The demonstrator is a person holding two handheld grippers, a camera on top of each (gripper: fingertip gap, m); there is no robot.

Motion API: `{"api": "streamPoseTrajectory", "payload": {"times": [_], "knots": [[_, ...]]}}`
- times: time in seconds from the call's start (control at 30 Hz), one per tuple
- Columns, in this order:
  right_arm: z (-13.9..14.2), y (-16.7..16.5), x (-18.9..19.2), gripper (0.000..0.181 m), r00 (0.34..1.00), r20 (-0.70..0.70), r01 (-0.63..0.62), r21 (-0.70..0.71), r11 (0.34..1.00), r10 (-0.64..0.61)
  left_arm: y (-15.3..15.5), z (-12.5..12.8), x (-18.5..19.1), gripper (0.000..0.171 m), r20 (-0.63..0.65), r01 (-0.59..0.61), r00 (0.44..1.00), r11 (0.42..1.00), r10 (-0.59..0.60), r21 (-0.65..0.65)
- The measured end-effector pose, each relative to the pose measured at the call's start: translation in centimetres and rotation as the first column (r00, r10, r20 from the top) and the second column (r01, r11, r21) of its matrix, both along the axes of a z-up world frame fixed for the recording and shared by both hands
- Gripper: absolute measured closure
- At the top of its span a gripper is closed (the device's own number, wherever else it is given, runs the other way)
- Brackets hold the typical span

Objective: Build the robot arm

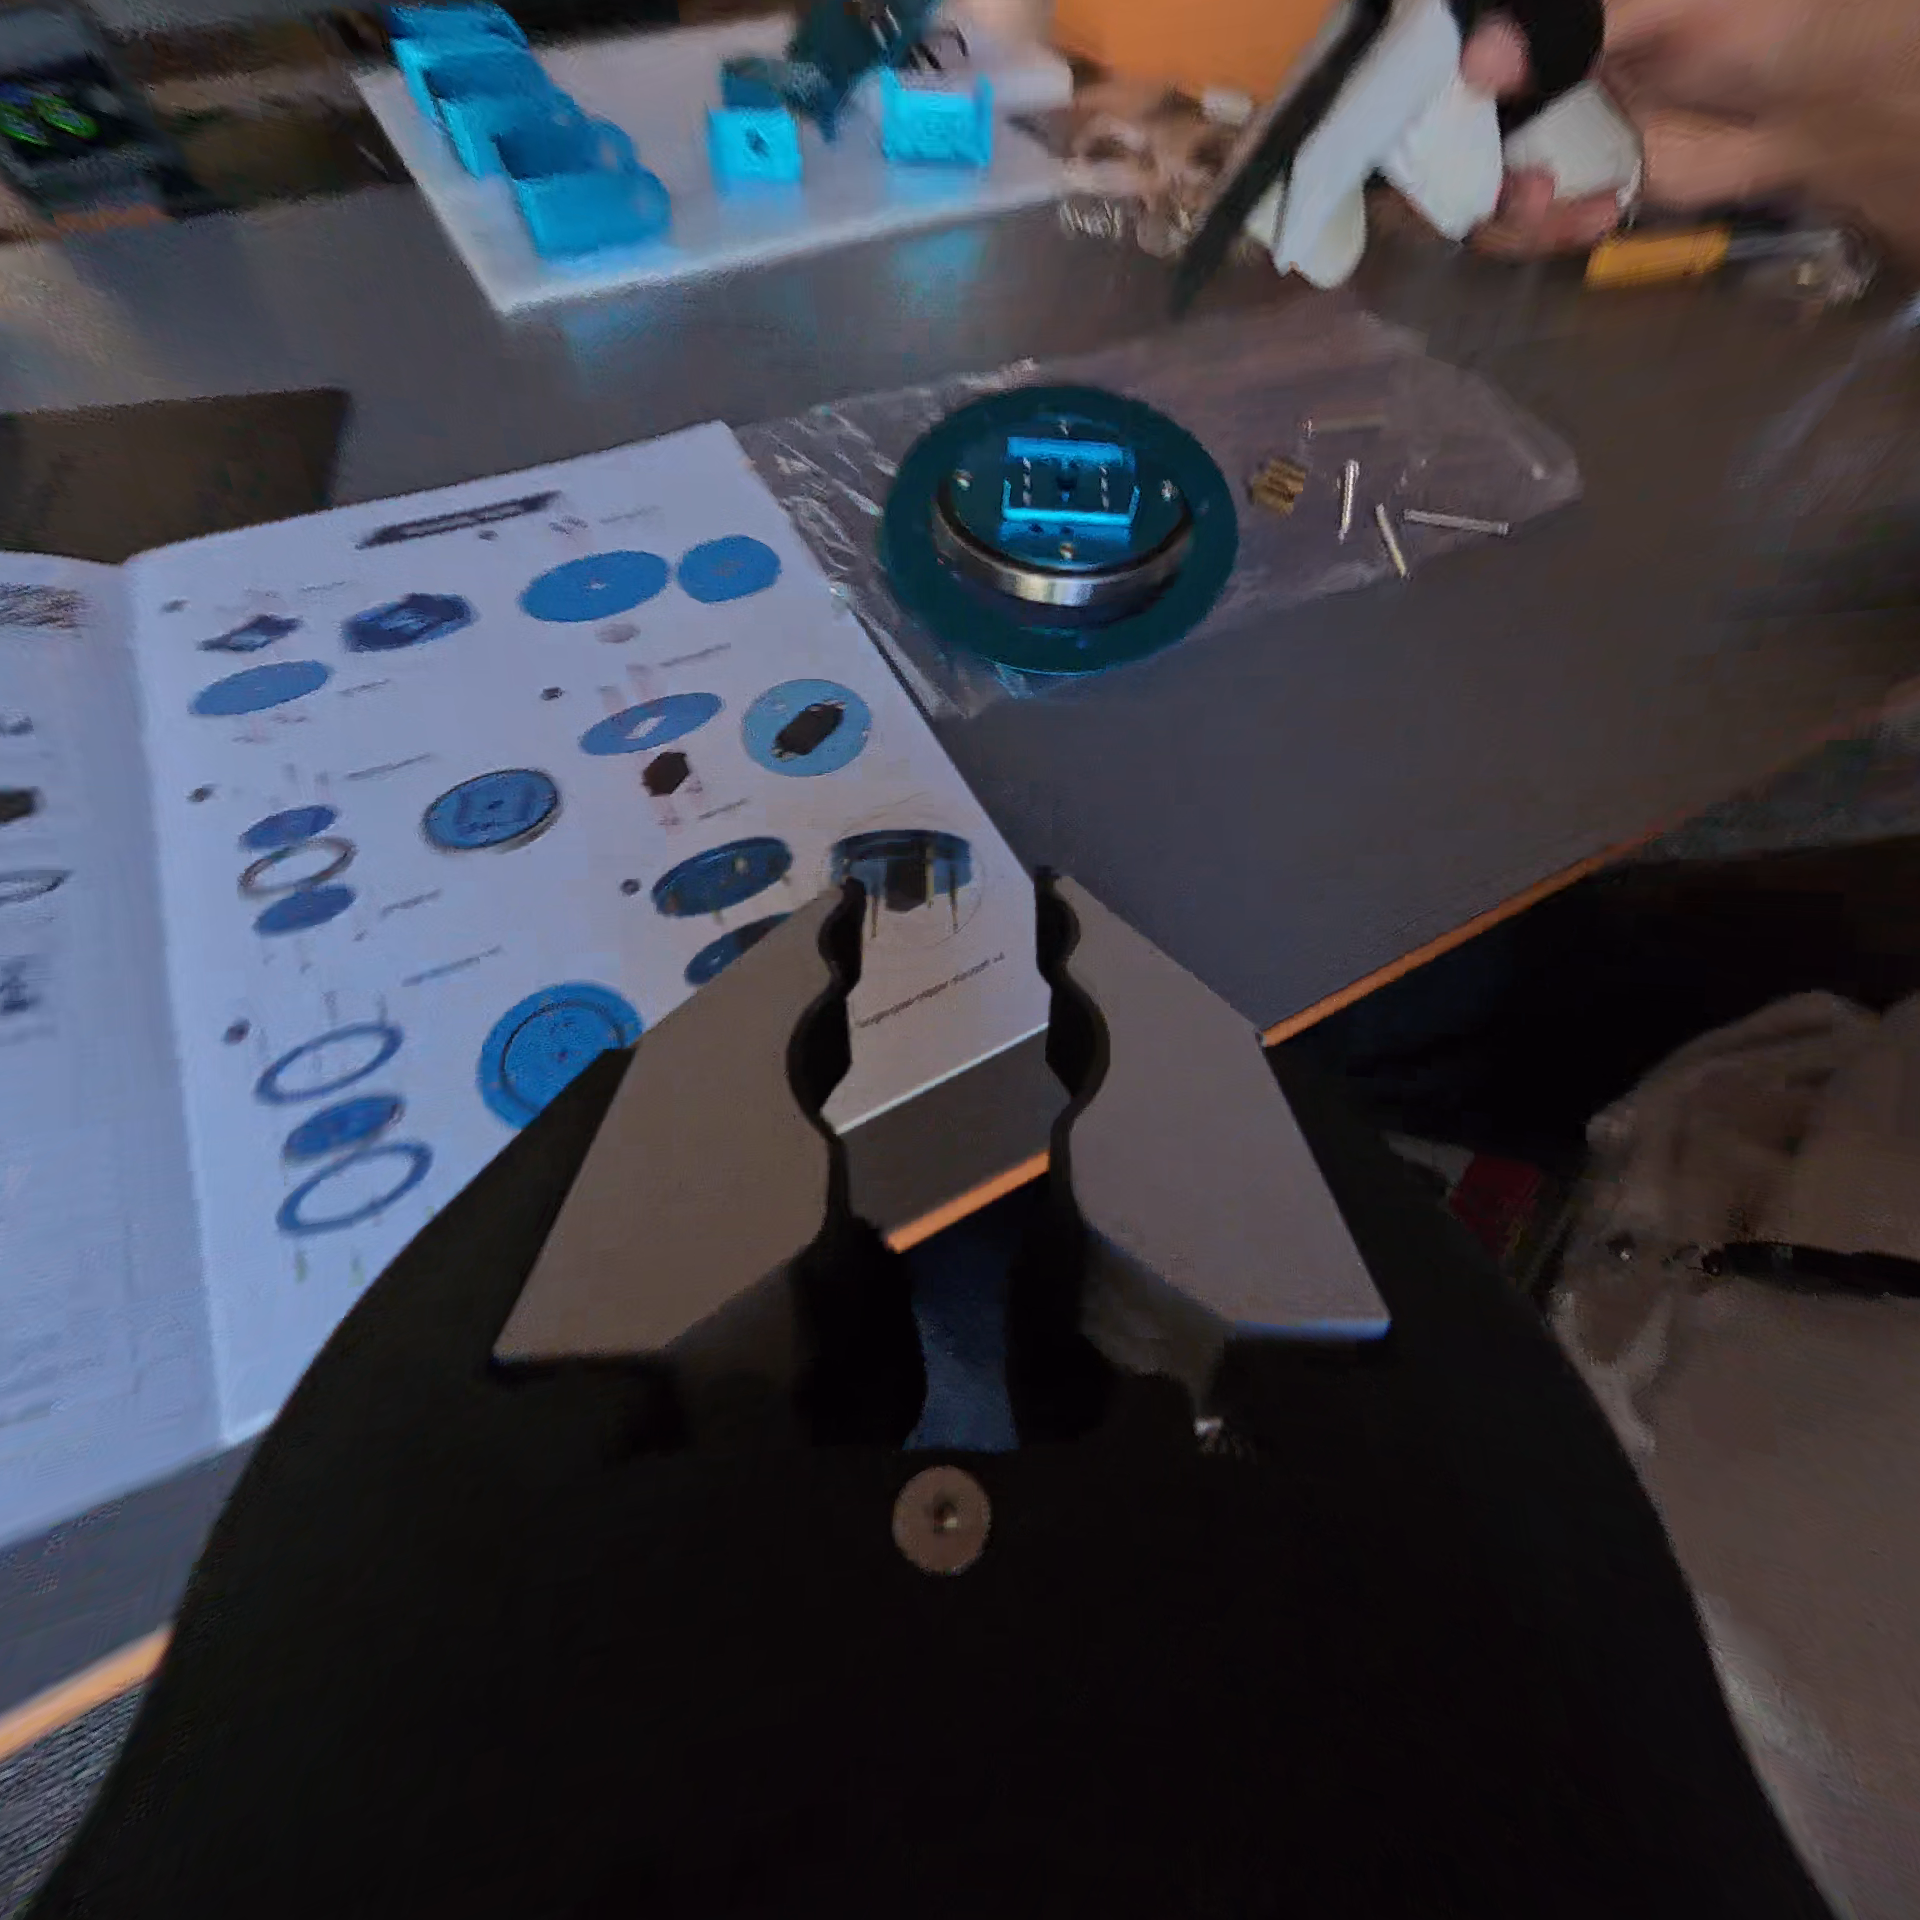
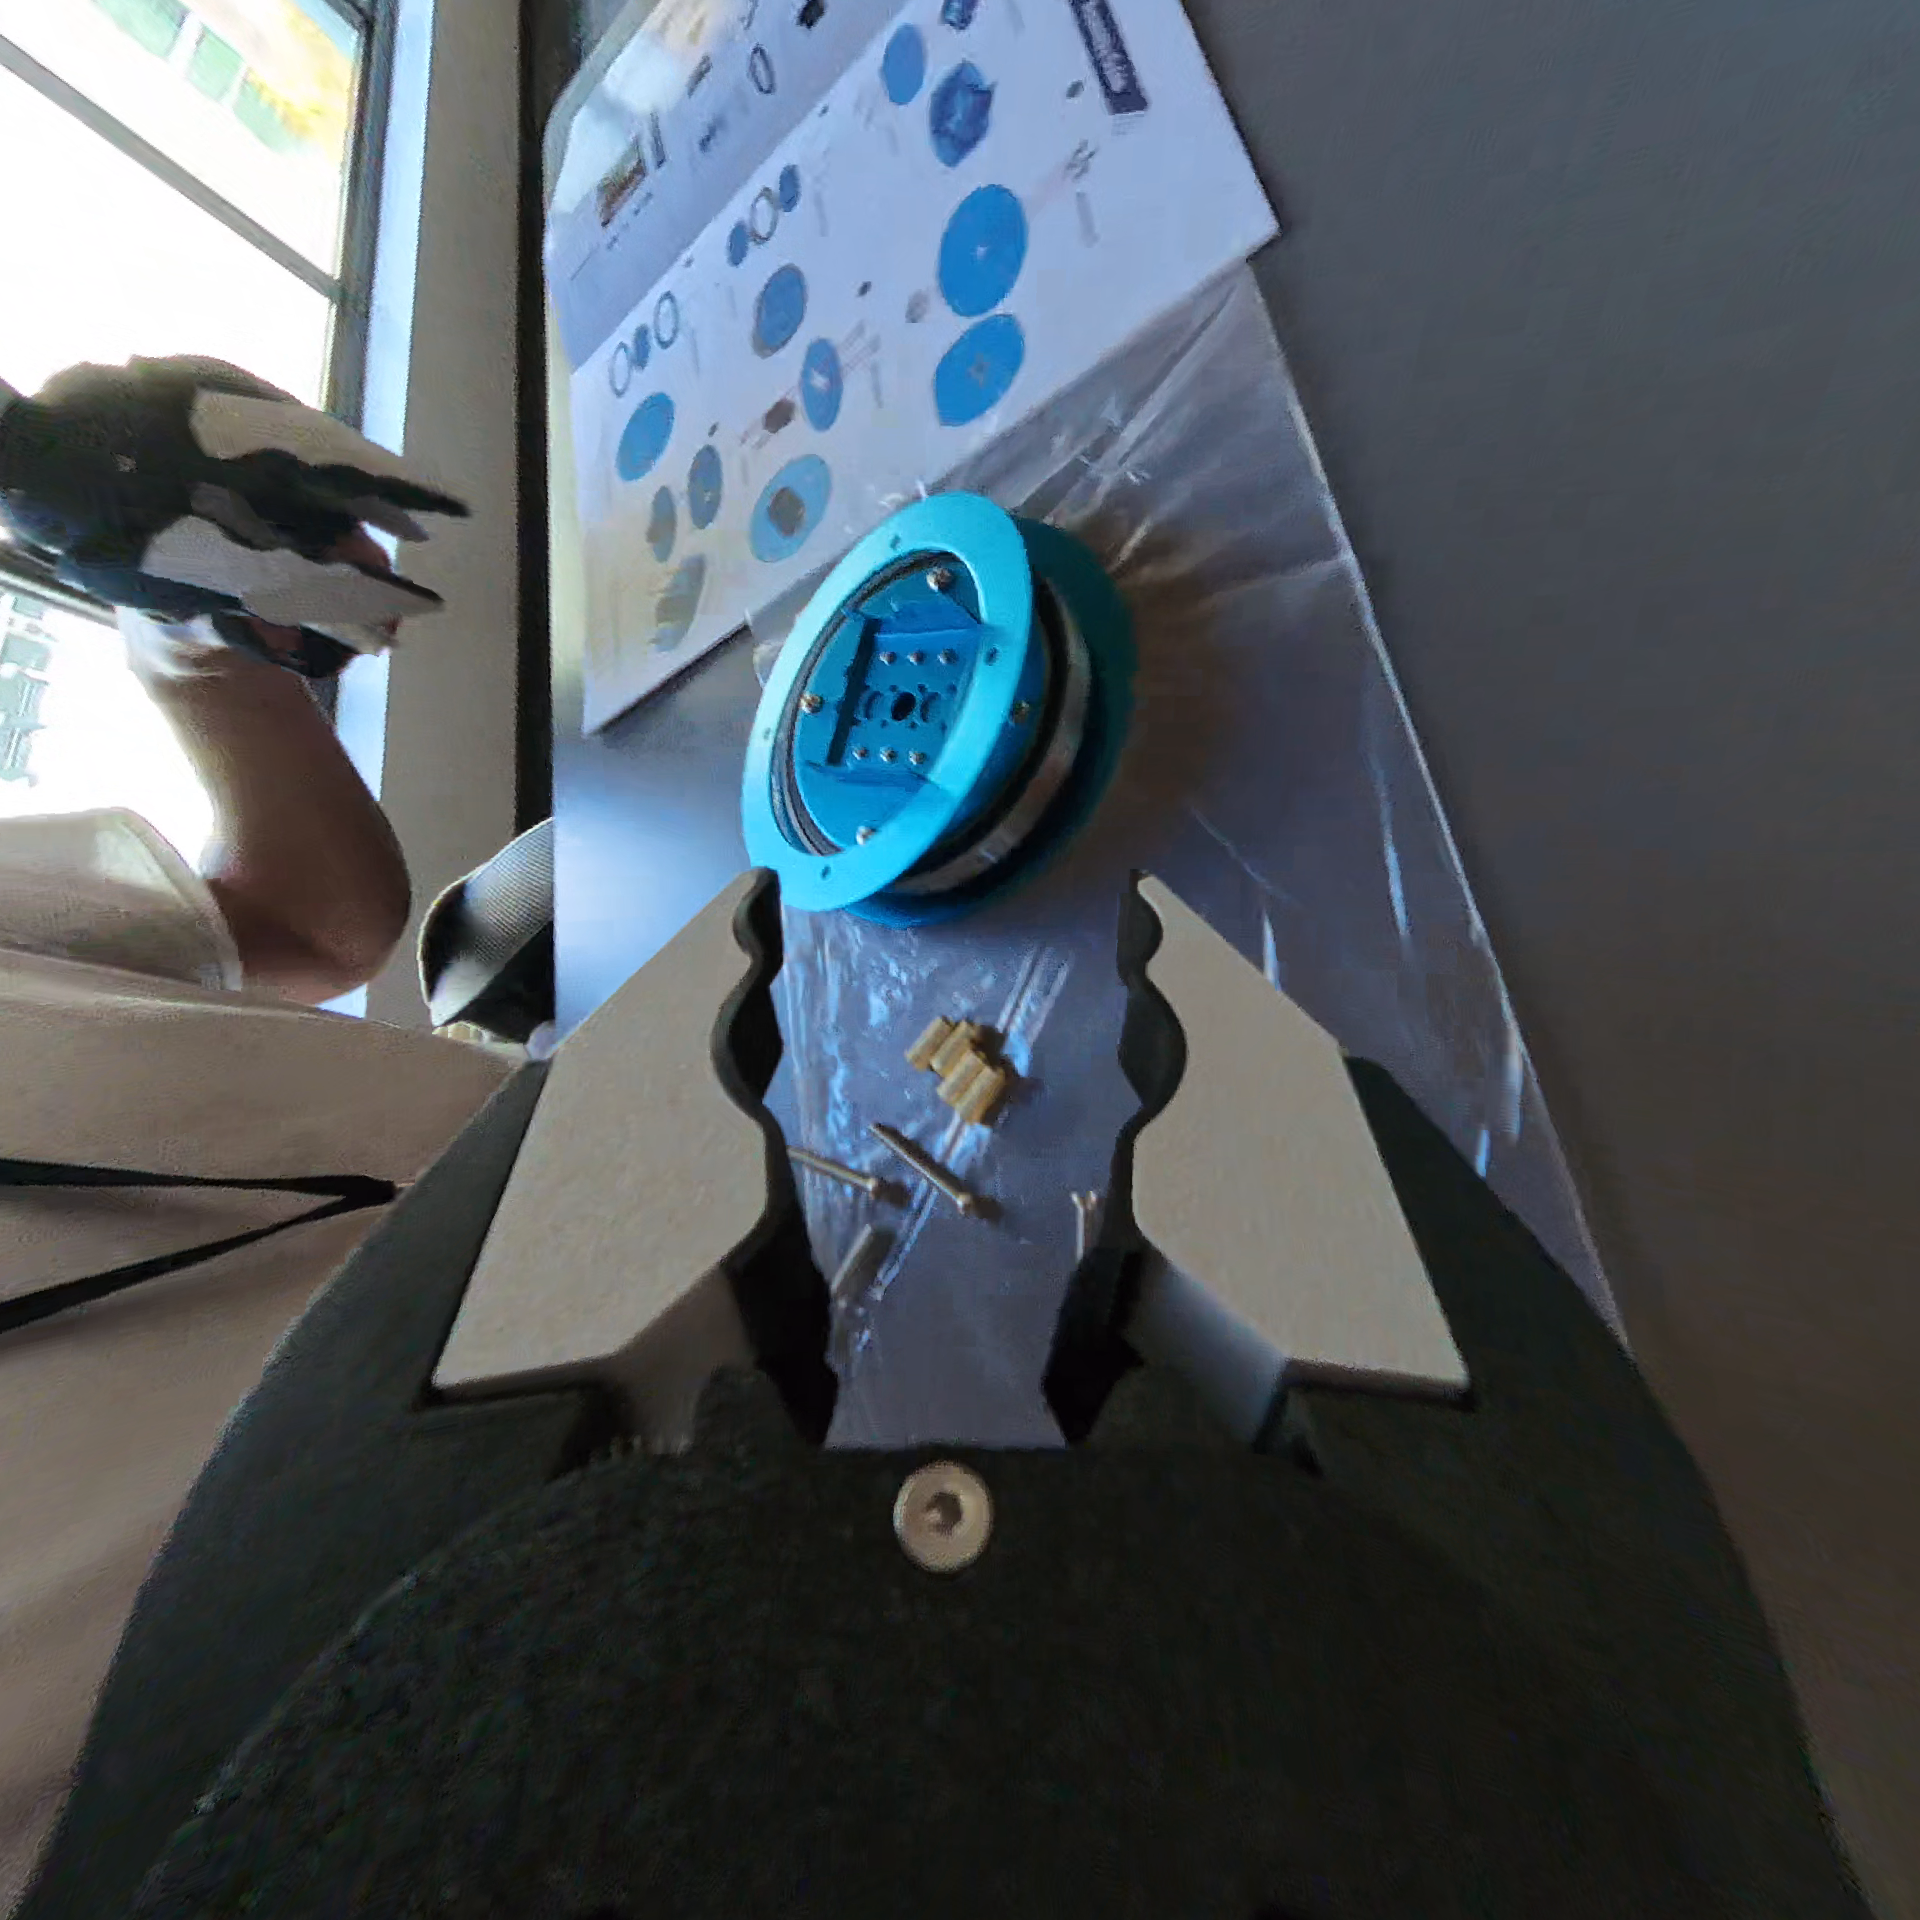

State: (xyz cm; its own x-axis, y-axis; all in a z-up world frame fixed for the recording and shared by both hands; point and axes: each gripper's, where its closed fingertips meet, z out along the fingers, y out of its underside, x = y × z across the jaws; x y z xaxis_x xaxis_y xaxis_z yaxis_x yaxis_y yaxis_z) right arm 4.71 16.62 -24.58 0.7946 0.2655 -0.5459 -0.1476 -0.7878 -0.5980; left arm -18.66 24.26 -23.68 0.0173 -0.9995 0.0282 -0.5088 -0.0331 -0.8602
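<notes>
My left gripper (image 1: 945,894) is open and empty, held above the lower right corner of an open instruction booklet (image 1: 499,831) near the table's front edge. My right gripper (image 2: 951,888) is open and empty, just short of a round blue assembly (image 2: 904,707) with a metal ring, which lies on a clear plastic bag (image 2: 1299,727). Between its fingers lie small brass pieces (image 2: 961,1065) and thin screws (image 2: 925,1169). In the left wrist view the assembly (image 1: 1060,530) is ahead, with the screws (image 1: 1382,520) to its right. The right gripper (image 1: 1247,281) shows blurred at the top right.
A white board (image 1: 582,260) with several blue printed parts stands at the back. A yellow item (image 1: 1652,255) lies at the far right and a dark flat object (image 1: 166,468) at the left. The table's orange-trimmed edge (image 1: 1455,945) runs close by. The left gripper (image 2: 442,556) shows before a window. Spacing between my two grippers at the tips: around 25 cm.
</notes>
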Motion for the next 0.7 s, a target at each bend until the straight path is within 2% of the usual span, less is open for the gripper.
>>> {"api": "streamPoseTrajectory", "payload": {"times": [0.07, 0.17, 0.2, 0.27, 0.3, 0.33, 0.4, 0.53, 0.7], "knots": [[0.1, 1.1, -0.9, 0.11, 0.999, -0.002, -0.032, -0.029, 0.999, 0.032, -0.3, -0.5, 3.5, 0.13, -0.082, 0.048, 0.996, 0.999, -0.046, 0.02], [-0.8, 1.6, -2.1, 0.095, 0.997, -0.052, -0.072, -0.137, 0.988, 0.065, -2.0, -1.4, 8.1, 0.116, -0.125, 0.154, 0.98, 0.988, -0.154, -0.009], [-0.9, 1.9, -2.3, 0.093, 0.994, -0.084, -0.078, -0.15, 0.986, 0.066, -2.2, -2.1, 9.3, 0.109, -0.149, 0.163, 0.975, 0.986, -0.164, -0.013], [-0.9, 2.5, -2.4, 0.095, 0.989, -0.138, -0.08, -0.149, 0.986, 0.06, -1.7, -3.5, 11.1, 0.086, -0.203, 0.141, 0.969, 0.99, -0.142, -0.018], [-1.1, 2.4, -2.7, 0.095, 0.983, -0.168, -0.098, -0.163, 0.982, 0.07, -1.2, -3.9, 11.7, 0.082, -0.212, 0.121, 0.969, 0.992, -0.124, -0.026], [-1.2, 2.3, -3.0, 0.101, 0.977, -0.197, -0.121, -0.178, 0.977, 0.085, -1.0, -4.1, 12.2, 0.082, -0.205, 0.112, 0.971, 0.992, -0.12, -0.05], [-1.0, 2.8, -2.9, 0.135, 0.969, -0.234, -0.113, -0.157, 0.981, 0.075, -1.2, -4.5, 12.7, 0.083, -0.193, 0.109, 0.973, 0.989, -0.127, -0.102], [-2.8, 2.4, -2.9, 0.168, 0.966, -0.235, -0.161, -0.225, 0.961, 0.107, -1.2, -5.8, 13.0, 0.082, -0.213, 0.09, 0.972, 0.993, -0.104, -0.071], [-2.9, 3.0, -2.7, 0.178, 0.956, -0.274, -0.164, -0.215, 0.963, 0.102, -1.3, -5.1, 13.4, 0.09, -0.2, 0.084, 0.975, 0.995, -0.093, -0.053]]}}
